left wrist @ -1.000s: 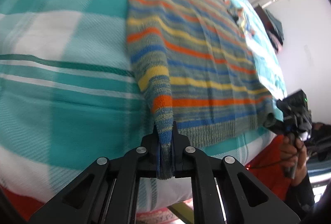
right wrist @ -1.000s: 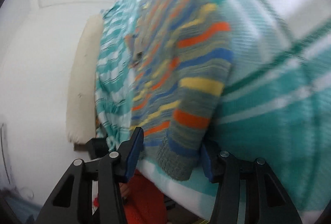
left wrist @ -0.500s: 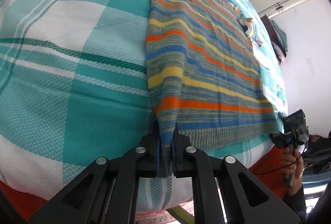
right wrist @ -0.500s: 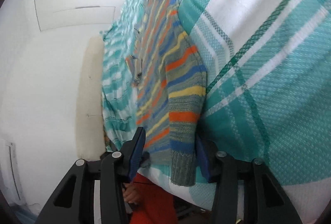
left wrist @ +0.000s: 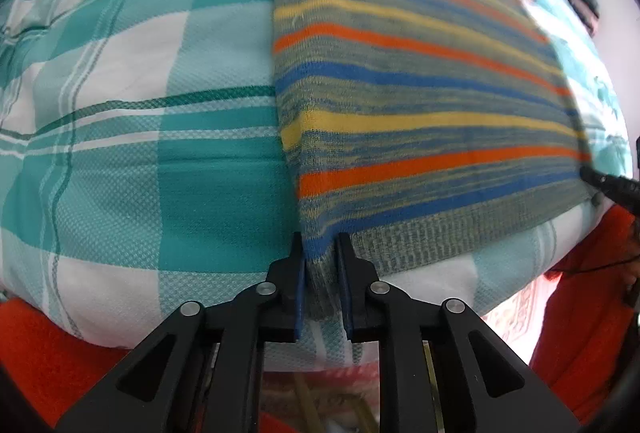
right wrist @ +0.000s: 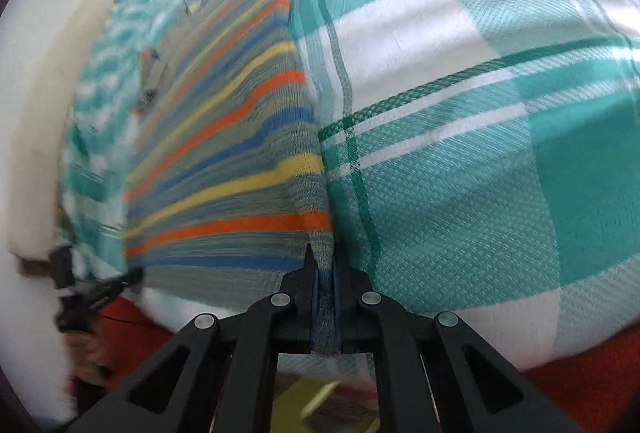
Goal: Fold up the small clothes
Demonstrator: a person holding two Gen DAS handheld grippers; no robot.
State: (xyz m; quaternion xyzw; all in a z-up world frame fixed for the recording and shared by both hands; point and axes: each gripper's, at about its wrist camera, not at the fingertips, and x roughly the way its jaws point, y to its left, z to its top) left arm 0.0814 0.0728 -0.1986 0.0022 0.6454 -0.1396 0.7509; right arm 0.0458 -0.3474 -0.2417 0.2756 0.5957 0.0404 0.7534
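Left wrist view: plaid bedspread (left wrist: 120,137) is covered by striped sweater (left wrist: 420,105), laid flat, long axis running away, hem nearest. Hem corners are clamped by left gripper (left wrist: 320,253) and right gripper (right wrist: 325,265).

Motion blur smears the striped sweater (right wrist: 224,153) across the right wrist view, its far end and sleeves unreadable. In the left wrist view the sweater's top runs off the frame edge, collar area soft. The right gripper (left wrist: 608,185) peeks in there, mostly cut off. Each hem corner vanishes between 2 fingers, gripped cloth hidden.
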